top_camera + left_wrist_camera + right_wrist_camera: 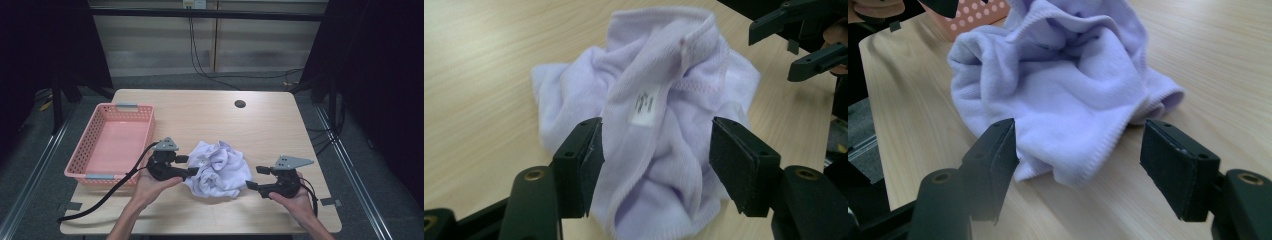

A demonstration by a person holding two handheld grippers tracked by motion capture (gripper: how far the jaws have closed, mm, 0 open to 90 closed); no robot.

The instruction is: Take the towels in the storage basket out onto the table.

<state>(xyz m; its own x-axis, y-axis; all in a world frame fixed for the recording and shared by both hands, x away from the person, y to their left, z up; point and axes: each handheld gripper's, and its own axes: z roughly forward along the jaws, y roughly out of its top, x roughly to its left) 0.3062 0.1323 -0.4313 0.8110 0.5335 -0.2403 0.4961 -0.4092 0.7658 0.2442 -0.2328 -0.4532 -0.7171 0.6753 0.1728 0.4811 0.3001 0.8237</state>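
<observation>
Both grippers, left (192, 165) and right (255, 177), gape around the crumpled cloth (220, 169); closing may pinch several layers, probably bunching it.

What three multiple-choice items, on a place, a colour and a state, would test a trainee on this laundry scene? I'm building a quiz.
1. Where is the basket?
A. left of the cloth
B. right of the cloth
C. on the cloth

2. What colour is the cloth?
A. green
B. pale lilac
C. black

3. How does the cloth lie?
A. folded flat
B. crumpled in a heap
C. hung over the basket

Answers: A, the pink basket sits at the table's left edge; B, lilac fabric; B, bunched on the table between both tongs.
</observation>
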